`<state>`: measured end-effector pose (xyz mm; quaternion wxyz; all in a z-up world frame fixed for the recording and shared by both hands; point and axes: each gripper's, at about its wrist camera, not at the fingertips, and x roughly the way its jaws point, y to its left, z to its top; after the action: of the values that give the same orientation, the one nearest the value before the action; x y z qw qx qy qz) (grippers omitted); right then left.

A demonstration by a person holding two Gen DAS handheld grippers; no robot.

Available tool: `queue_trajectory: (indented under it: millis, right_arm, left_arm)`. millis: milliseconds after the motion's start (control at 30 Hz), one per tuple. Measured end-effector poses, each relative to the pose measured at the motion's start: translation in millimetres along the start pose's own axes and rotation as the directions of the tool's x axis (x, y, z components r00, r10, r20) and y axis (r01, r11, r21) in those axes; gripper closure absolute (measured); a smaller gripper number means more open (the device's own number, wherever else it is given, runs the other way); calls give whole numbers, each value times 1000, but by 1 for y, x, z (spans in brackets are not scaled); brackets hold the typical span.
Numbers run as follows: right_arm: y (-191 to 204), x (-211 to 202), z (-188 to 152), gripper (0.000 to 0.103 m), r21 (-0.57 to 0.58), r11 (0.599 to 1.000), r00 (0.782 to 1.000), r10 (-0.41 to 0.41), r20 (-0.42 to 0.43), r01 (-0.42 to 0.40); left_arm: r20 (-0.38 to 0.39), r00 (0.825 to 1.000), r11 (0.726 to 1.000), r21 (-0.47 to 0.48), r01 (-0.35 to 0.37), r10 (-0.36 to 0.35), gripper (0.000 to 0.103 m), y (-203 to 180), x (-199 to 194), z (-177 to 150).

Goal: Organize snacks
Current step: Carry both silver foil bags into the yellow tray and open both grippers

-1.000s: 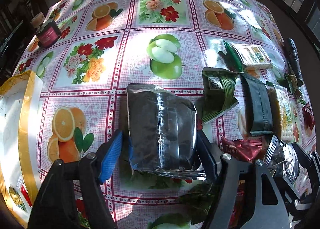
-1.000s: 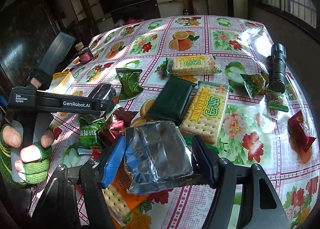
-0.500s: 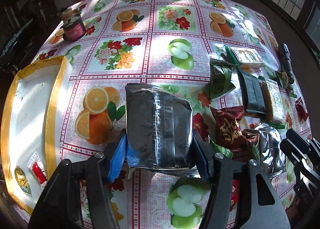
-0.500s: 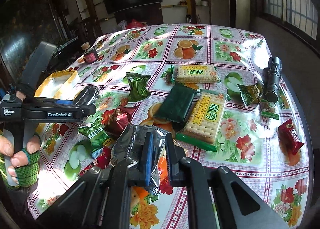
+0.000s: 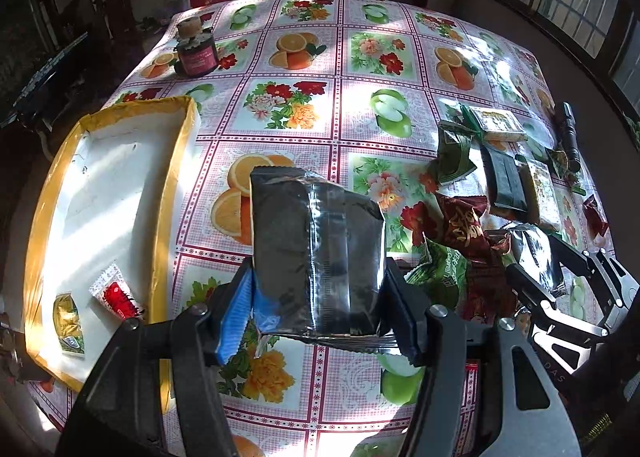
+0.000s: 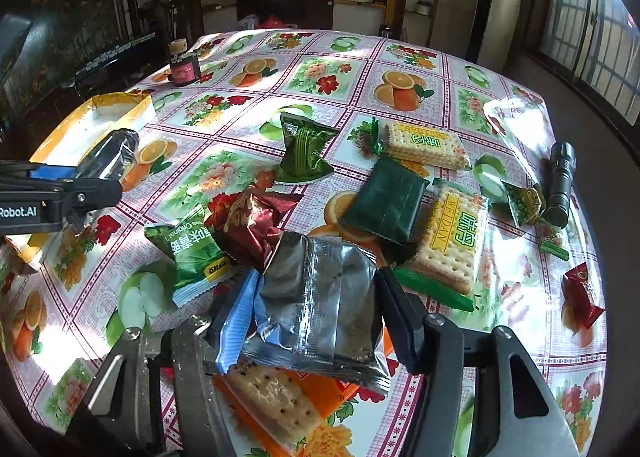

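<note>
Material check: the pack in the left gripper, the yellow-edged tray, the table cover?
Pack in the left gripper: looks like metallised foil film, glossy and creased, with a back seam. Yellow-edged tray: probably cardboard, matte white inside with thin folded walls. Table cover: likely vinyl or oilcloth, printed and showing sun glare.

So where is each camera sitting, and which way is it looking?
Left wrist: sits on the left gripper, looking along its fingers over the table toward the box; the gripper is shut on a silver pack, and the right gripper shows at the right edge.
Right wrist: sits on the right gripper, looking across the snack pile; it clamps its own silver pack, and the left gripper shows at the left edge.
Both see: the box, the jar, the flashlight.
</note>
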<state>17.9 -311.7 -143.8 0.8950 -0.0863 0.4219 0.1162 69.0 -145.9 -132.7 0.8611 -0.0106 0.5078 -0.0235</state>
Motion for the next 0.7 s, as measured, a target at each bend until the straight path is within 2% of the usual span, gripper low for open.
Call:
queue_trajectory:
  millis: [133, 300, 500, 700]
  right_arm:
    - [-3, -16, -3, 44, 25, 1000, 999, 12, 30, -13]
    - [7, -42, 5, 44, 35, 996, 992, 83, 99, -87]
    - [39, -50, 21, 44, 18, 971, 962, 235, 139, -240]
    - [76, -45, 29, 44, -28, 947, 938, 322, 126, -321]
  left_arm:
    - [25, 1000, 1000, -13, -15, 15, 41, 10, -12, -6]
    - [78, 995, 998, -16, -66, 67, 41, 22, -32, -15]
    - [107, 988, 992, -56, -109, 115, 41, 52, -50, -27]
    - [97, 983, 982, -118, -145, 157, 41, 88, -53, -37]
